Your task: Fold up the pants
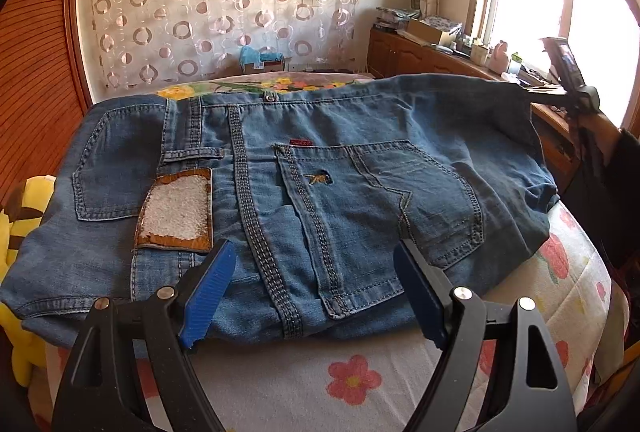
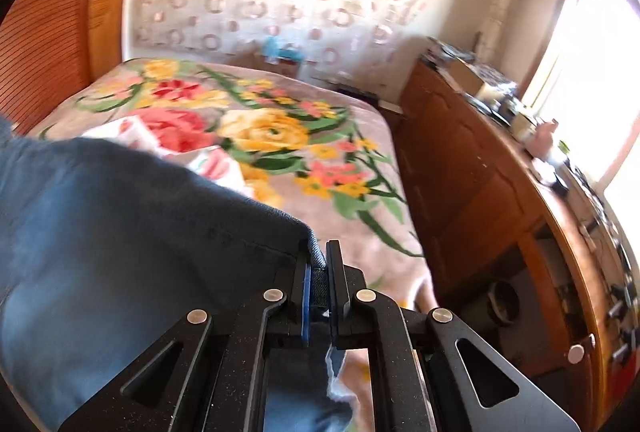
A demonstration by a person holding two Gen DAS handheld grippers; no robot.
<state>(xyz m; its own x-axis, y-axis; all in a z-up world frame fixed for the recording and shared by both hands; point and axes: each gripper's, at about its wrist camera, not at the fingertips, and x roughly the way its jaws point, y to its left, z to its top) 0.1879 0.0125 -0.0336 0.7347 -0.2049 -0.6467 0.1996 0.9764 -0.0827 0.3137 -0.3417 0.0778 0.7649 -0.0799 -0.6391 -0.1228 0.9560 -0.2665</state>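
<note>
Right gripper (image 2: 318,264) pinches the pants (image 1: 312,199) — clamped hem blurred, mostly hidden.

A small red tag (image 1: 300,142) on the jeans (image 1: 360,167), above the back pocket, carries lettering too small to read. Nothing else bears text.

A floral blanket (image 2: 280,135), yellow plush toy (image 1: 16,232) and wooden cabinet (image 2: 472,167).

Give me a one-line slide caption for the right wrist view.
Right gripper shut on a blue jeans edge, lifting denim over the floral blanket beside a wooden cabinet.
</note>
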